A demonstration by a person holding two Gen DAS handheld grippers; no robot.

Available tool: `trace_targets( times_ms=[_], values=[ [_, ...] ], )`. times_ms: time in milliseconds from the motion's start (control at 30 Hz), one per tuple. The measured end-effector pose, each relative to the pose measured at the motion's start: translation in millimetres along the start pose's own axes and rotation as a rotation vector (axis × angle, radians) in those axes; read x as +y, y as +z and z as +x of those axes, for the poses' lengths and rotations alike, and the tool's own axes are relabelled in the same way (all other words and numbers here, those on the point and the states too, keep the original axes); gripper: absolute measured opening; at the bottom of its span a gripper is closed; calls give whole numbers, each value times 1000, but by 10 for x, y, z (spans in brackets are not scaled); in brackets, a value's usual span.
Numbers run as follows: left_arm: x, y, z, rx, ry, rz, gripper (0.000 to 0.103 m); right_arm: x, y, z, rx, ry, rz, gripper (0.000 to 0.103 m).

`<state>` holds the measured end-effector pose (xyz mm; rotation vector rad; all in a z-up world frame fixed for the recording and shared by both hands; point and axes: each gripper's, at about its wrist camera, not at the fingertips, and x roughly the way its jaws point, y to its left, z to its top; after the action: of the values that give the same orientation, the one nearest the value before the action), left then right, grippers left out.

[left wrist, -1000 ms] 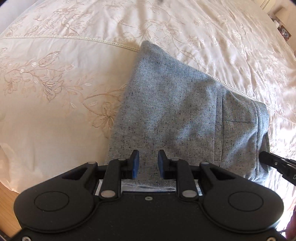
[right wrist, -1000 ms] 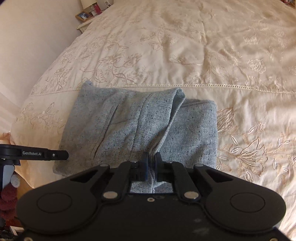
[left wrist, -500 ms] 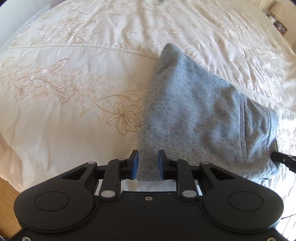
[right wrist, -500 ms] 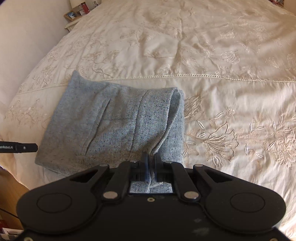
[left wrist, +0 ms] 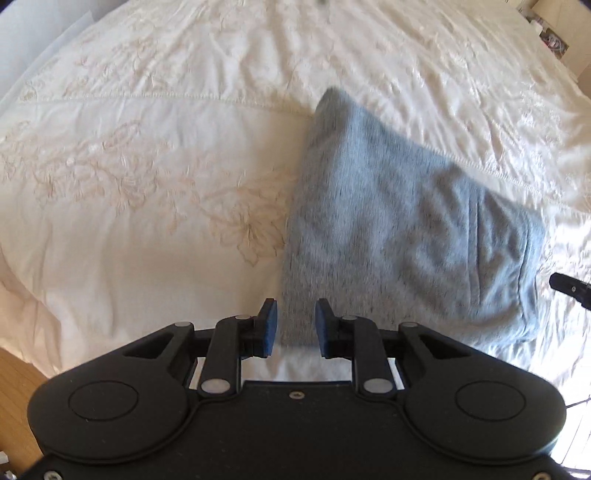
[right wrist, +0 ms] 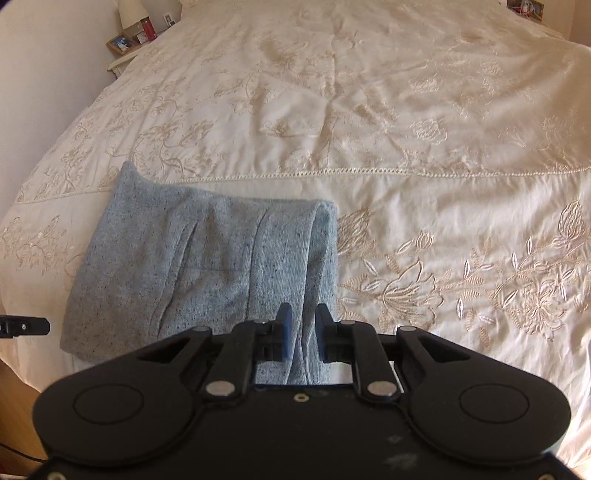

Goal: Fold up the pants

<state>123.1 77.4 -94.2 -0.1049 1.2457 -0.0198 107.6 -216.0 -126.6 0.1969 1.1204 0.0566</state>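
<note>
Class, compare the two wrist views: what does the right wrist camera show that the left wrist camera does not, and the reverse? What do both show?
Only the right wrist view: a bedside table with a red can and a picture frame, and the right gripper, its jaws opening around the pants' edge.

Only the left wrist view: the left gripper, jaws apart over a corner of the fabric.

Both: the folded grey pants on the embroidered cream bedspread.

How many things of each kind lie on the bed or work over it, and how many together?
Gray pants: 1
Embroidered cream bedspread: 1
Grippers: 2, the left gripper and the right gripper, whose jaws are opening with pants fabric between them
Total: 4
</note>
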Motion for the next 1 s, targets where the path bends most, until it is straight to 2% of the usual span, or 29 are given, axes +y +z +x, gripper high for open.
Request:
trace_targets(
  times_ms=[167,233,267,400,467,667,700,833,1000],
  values=[
    [-271,473,223,-41,-30,81,30,234,122,144,-3,-5,-28,24],
    [-433,592,407,-48,-19,156,34,322,146,296,22,-47,-40,30],
    [-485,617,507,-44,-3,186,37,335,149,368,44,-67,-38,31],
    [-499,604,844,22,37,231,37,193,75,594,129,-121,55,36],
    [-399,551,918,38,35,232,40,88,13,618,142,-113,117,44],
    [-109,409,898,32,-26,187,59,-194,-89,646,148,-28,264,51],
    [-71,392,892,33,-38,178,59,-229,-88,668,154,-14,279,51],
    [72,400,910,44,-107,116,61,-314,-56,766,175,30,292,53],
    [92,455,1023,55,-149,98,71,-371,5,900,197,65,292,56]
  ],
)
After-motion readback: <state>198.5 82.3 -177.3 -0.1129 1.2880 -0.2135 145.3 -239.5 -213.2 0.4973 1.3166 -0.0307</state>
